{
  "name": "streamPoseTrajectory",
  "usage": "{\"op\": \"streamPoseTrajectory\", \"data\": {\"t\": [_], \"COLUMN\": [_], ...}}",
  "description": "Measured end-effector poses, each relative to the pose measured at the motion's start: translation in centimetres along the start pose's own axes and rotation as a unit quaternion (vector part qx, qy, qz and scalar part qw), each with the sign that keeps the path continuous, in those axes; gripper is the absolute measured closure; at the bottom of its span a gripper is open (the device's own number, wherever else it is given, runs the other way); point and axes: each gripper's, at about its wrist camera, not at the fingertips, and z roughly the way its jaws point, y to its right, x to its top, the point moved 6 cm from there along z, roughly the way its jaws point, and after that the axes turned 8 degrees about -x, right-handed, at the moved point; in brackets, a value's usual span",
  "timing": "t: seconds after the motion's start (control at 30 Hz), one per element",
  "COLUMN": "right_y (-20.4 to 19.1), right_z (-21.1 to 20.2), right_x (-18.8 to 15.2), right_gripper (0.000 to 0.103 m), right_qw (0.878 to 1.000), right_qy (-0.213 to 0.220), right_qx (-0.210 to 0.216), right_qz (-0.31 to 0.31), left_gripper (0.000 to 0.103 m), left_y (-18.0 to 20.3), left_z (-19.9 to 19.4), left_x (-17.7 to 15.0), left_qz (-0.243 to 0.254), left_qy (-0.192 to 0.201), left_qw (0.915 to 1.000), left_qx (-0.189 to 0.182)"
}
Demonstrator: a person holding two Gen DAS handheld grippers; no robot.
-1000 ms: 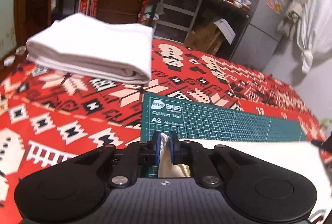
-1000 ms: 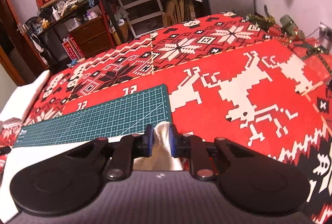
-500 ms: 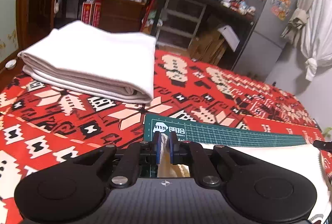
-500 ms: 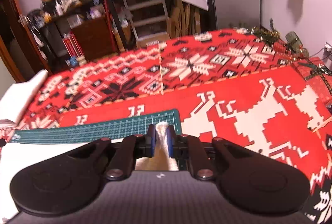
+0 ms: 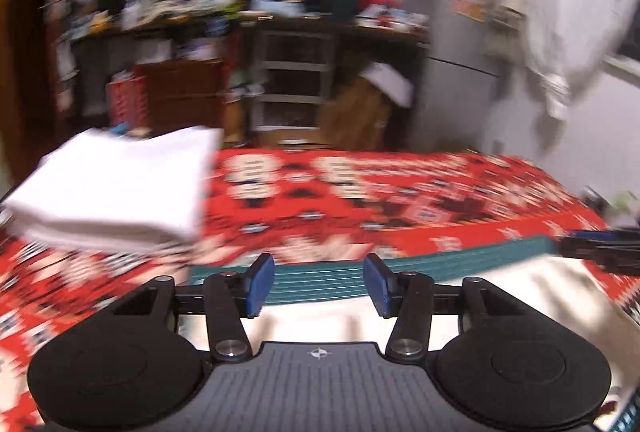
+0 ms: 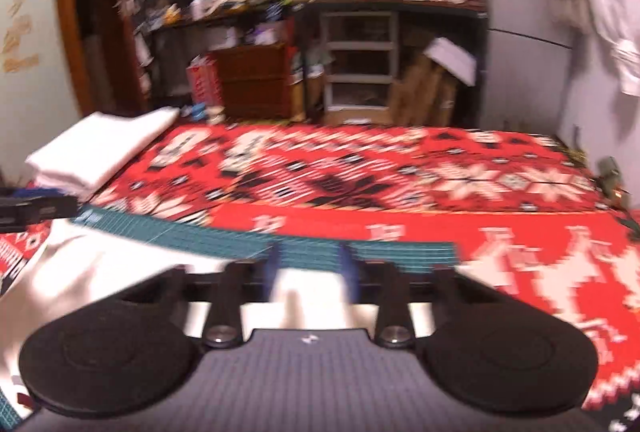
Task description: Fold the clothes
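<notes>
Folded white cloths (image 5: 108, 192) sat stacked at the far left of the red patterned surface (image 5: 400, 192), well apart from the green cutting mat (image 5: 320, 280). Left tongs (image 5: 319, 286) stood spread wide and empty above the white garment (image 5: 520, 296) on the mat. Right tongs (image 6: 310, 272) were blurred, parted around a white fold; grip unclear.

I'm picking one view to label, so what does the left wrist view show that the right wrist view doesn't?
Only the left wrist view shows the left gripper wide open, nothing between its blue pads. Only the right wrist view shows the right gripper open, with white cloth between its blurred fingers. Both share the folded white stack, the green cutting mat and the red patterned blanket.
</notes>
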Motion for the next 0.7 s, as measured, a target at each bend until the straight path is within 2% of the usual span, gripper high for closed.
{"op": "streamPoseTrajectory", "data": {"t": [0.03,0.07,0.1,0.2,0.3,0.47,0.57,0.67,0.7], "right_y": [-1.1,-2.2,-3.0,-3.0,-1.6,0.9,3.3,4.7,4.5], "right_z": [0.5,0.9,1.4,2.0,2.1,2.4,1.9,1.1,0.7], "right_x": [-0.1,-0.1,-0.3,-1.0,-1.8,-3.1,-3.2,-3.0,-2.7], "right_gripper": [0.094,0.094,0.094,0.094,0.094,0.097,0.103,0.103,0.095], "right_qw": [1.0,1.0,1.0,1.0,1.0,0.998,0.997,0.995,0.995], "right_qy": [-0.005,-0.009,-0.014,-0.022,-0.024,-0.028,-0.024,-0.019,-0.015], "right_qx": [0.004,0.008,0.01,0.002,-0.015,-0.045,-0.054,-0.06,-0.058], "right_qz": [-0.005,-0.01,-0.01,-0.003,0.005,0.02,0.052,0.074,0.077], "left_gripper": [0.075,0.086,0.089,0.091,0.09,0.091,0.097,0.098,0.098], "left_y": [0.9,1.6,2.1,2.9,2.4,-0.2,-1.9,-2.6,-2.5], "left_z": [0.9,1.7,2.5,4.1,4.2,1.8,0.4,-0.5,-0.8], "left_x": [-0.1,-0.3,-0.5,-1.6,-3.0,-4.4,-4.7,-4.7,-4.6], "left_qz": [0.006,0.004,-0.001,-0.009,-0.007,-0.023,-0.039,-0.051,-0.053], "left_qy": [-0.007,-0.016,-0.026,-0.049,-0.063,-0.042,-0.035,-0.032,-0.029], "left_qw": [0.9999,0.9997,0.9994,0.9982,0.9978,0.9988,0.9985,0.9978,0.9978], "left_qx": [-0.009,-0.015,-0.021,-0.032,-0.02,0.001,0.016,0.027,0.027]}}
